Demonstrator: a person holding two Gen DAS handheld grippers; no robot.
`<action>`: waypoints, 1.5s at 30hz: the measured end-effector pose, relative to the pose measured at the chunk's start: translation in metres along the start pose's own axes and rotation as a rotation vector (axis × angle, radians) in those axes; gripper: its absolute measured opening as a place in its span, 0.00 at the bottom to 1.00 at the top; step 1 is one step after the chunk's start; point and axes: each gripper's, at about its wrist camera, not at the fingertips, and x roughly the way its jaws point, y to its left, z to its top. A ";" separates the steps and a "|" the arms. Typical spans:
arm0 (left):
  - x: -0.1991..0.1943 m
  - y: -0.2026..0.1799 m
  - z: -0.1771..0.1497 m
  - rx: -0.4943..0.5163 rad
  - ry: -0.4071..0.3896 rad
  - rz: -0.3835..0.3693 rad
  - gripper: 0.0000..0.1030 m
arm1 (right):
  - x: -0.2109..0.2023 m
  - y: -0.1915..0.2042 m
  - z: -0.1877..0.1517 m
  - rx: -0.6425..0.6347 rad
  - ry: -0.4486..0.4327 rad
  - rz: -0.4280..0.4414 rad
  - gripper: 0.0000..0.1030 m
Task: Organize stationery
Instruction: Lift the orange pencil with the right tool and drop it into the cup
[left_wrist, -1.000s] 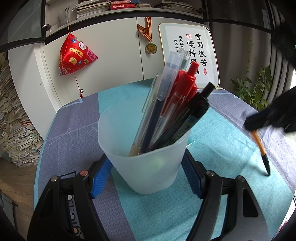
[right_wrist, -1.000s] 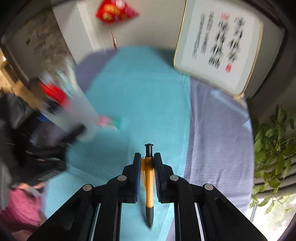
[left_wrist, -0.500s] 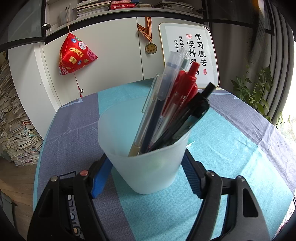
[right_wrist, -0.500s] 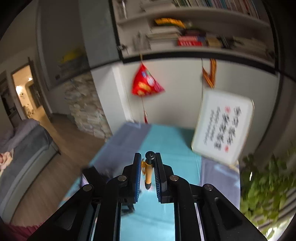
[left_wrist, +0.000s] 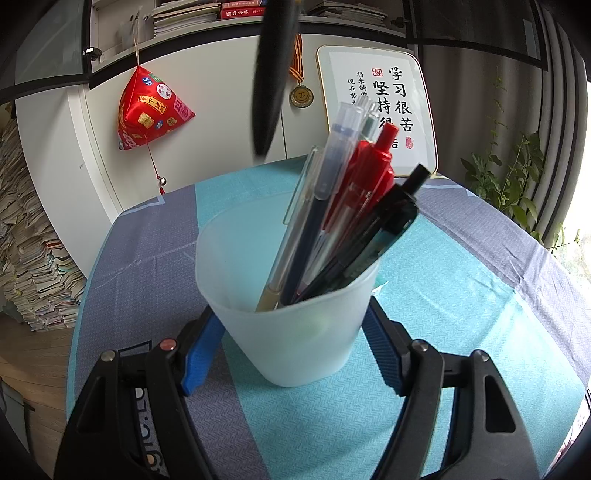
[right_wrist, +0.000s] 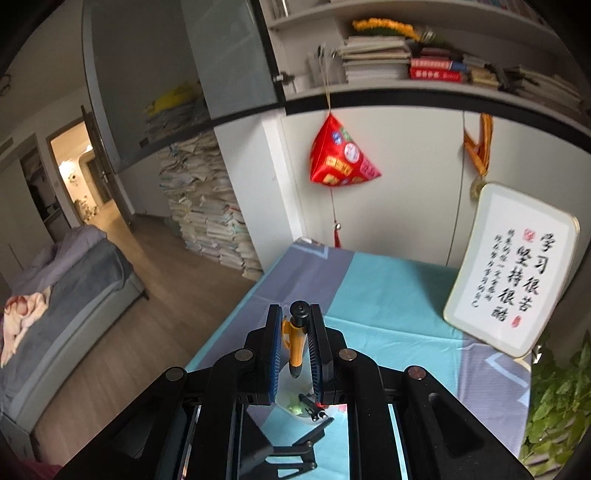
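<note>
A frosted plastic cup stands on the teal and grey tablecloth, and my left gripper is shut on it, its blue pads against both sides. Several pens, red, black and clear, lean to the right inside it. My right gripper is shut on an orange pen with a black cap, held tip down. Far below its fingers the cup shows with pens in it. In the left wrist view the pen's dark lower end hangs blurred above the cup's back left.
A framed calligraphy board leans on the white cabinet at the table's back. A red pyramid ornament and a medal hang there. A leafy plant stands to the right, and paper stacks rise on the floor to the left.
My right gripper has lifted the orange pen off the cloth at the right and carried it up over the cup. The left gripper and the cup have kept still.
</note>
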 end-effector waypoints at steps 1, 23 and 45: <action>0.000 0.000 0.000 0.000 0.000 0.000 0.70 | 0.006 -0.001 -0.002 0.000 0.010 0.001 0.14; 0.000 -0.001 0.000 0.004 0.001 0.003 0.70 | 0.084 -0.029 -0.033 0.029 0.189 0.019 0.14; -0.001 0.011 0.000 -0.037 0.004 0.029 0.69 | 0.034 -0.082 -0.077 0.000 0.237 0.030 0.16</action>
